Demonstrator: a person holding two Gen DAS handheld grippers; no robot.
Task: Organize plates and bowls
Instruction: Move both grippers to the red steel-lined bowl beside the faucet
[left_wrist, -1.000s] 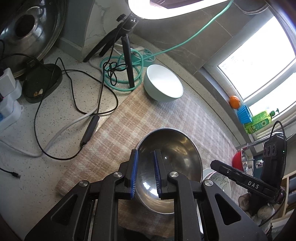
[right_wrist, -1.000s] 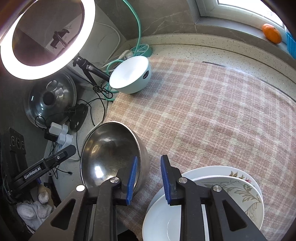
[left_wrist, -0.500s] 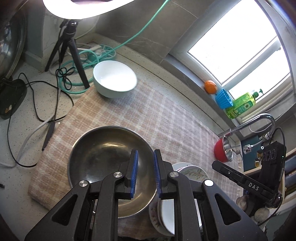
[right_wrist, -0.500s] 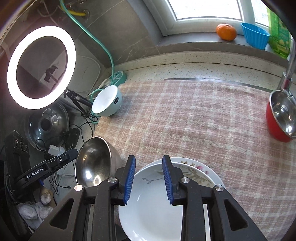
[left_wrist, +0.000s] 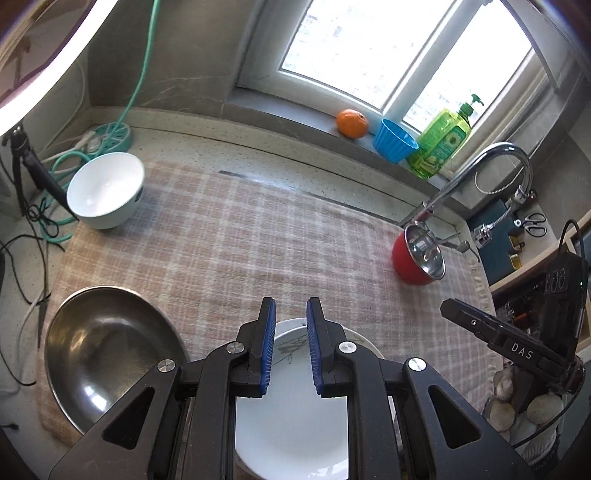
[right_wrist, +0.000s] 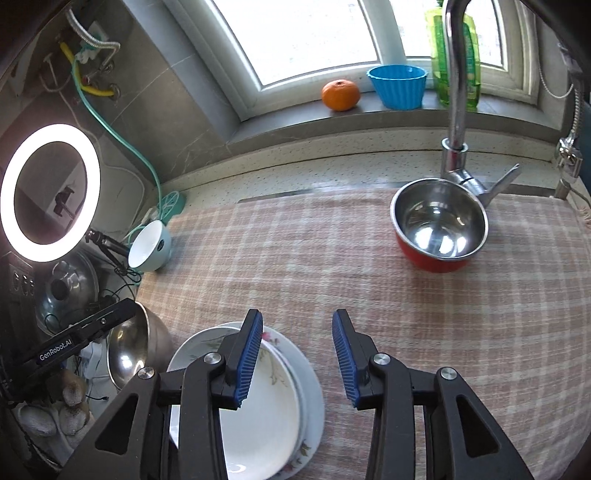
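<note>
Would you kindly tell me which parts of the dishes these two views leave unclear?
- Plate stack, right wrist view: near edge cut off by the frame and covered by the right tool; plate count unclear.
- Steel bowl, same view: partly hidden behind the left tool's body.
- White bowl, left wrist view: dark side mark unreadable.

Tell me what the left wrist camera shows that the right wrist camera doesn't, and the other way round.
Only the left wrist view shows the scissors past the sink and the full inside of the large steel bowl.

Only the right wrist view shows the whole ring light, the pot lid below it, and the yellow and green hoses on the wall.

Both show the checked cloth, the stacked plates, white bowl, red bowl, orange, blue cup, soap bottle and tap.
</note>
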